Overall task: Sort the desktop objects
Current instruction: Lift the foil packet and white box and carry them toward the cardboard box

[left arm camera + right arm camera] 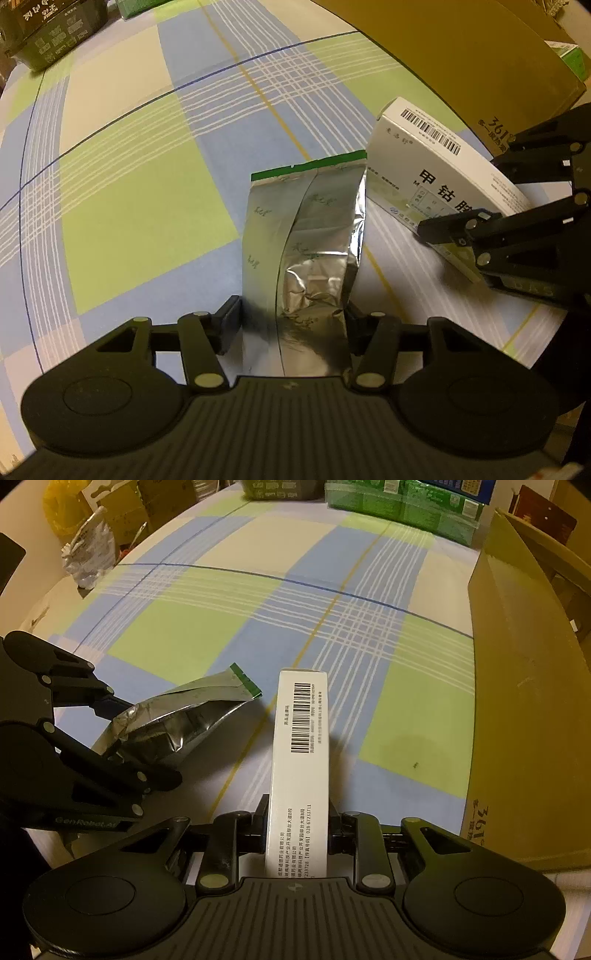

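A white medicine box [299,760] stands edge-up between the jaws of the right gripper [297,821], pinched across its narrow faces, long axis running toward twelve o'clock. At nine o'clock, just beside it, the left gripper [291,325] clamps a crumpled foil pouch [306,251] over the plaid tablecloth [207,635]. A cardboard box [524,709] waits at three o'clock, nearer the right hand.

The pouch [303,251] lies on the table [140,192] with the box [436,173] just to its right. A carton [524,709] stands at the table's right edge. Packs [402,502] line the far edge.
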